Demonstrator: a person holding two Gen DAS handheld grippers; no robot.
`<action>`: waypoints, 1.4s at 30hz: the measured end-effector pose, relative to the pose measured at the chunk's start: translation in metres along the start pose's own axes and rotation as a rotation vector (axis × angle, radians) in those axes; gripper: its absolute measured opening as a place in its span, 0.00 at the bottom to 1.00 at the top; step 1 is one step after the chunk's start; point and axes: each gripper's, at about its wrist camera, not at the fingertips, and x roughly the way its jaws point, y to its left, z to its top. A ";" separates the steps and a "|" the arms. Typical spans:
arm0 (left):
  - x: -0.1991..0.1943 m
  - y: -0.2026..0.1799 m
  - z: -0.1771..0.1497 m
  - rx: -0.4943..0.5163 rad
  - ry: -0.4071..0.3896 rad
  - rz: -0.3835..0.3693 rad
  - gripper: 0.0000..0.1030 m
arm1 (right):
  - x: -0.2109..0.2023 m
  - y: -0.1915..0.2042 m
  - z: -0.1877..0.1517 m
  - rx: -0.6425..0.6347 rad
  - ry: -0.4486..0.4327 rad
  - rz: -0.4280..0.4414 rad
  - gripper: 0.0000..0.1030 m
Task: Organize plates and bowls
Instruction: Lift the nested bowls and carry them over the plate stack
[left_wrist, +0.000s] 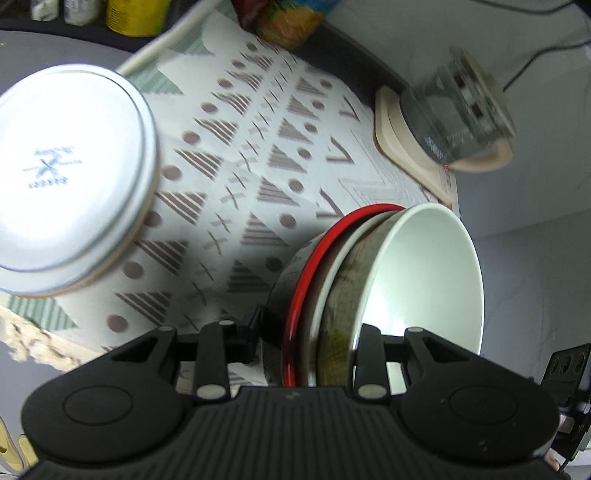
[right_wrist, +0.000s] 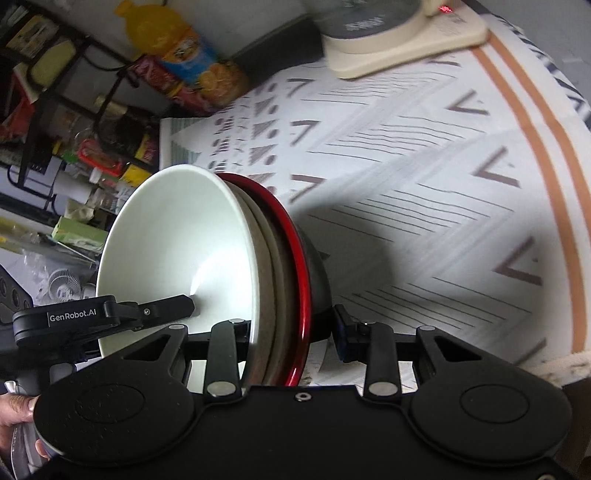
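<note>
- My left gripper (left_wrist: 308, 332) is clamped on the near rim of a stack of bowls (left_wrist: 417, 273); one finger is on the dark outer wall, the other (left_wrist: 371, 354) reaches inside the white top bowl.
- My right gripper (right_wrist: 291, 325) is clamped on the same stack (right_wrist: 177, 243) from the opposite side; one finger (right_wrist: 345, 332) presses the dark outside, the other sits inside the white bowl.
- Stack is three nested bowls: white-lined top one, a brownish middle one (left_wrist: 334, 302), and a red-rimmed dark one (left_wrist: 301, 291) underneath. It looks tilted in both views and sits over the near part of the tablecloth (left_wrist: 236, 177); can't tell if it touches the cloth.
- In the right wrist view the left gripper's finger (right_wrist: 155, 308) shows inside the white bowl, with a hand (right_wrist: 16, 417) at the near left edge.
- Left of the stack, further back, an upside-down white bowl (left_wrist: 70, 177) rests on the cloth, blue mark on its base, well apart from the stack.
- Far right: a glass kettle (left_wrist: 458, 122) on a cream base (left_wrist: 399, 136), blurred.
- Far edge: an orange drink bottle (right_wrist: 177, 48) lying by snack packets (right_wrist: 166, 85); cluttered shelves (right_wrist: 55, 110) at the far left.
</note>
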 end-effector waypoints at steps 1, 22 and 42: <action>-0.004 0.003 0.003 0.000 -0.008 -0.001 0.31 | 0.001 0.005 0.001 -0.006 -0.001 0.001 0.32; -0.076 0.078 0.050 -0.020 -0.102 -0.020 0.31 | 0.028 0.113 0.010 -0.092 -0.036 0.038 0.32; -0.109 0.160 0.073 -0.112 -0.137 -0.020 0.31 | 0.075 0.191 0.009 -0.152 0.004 0.045 0.32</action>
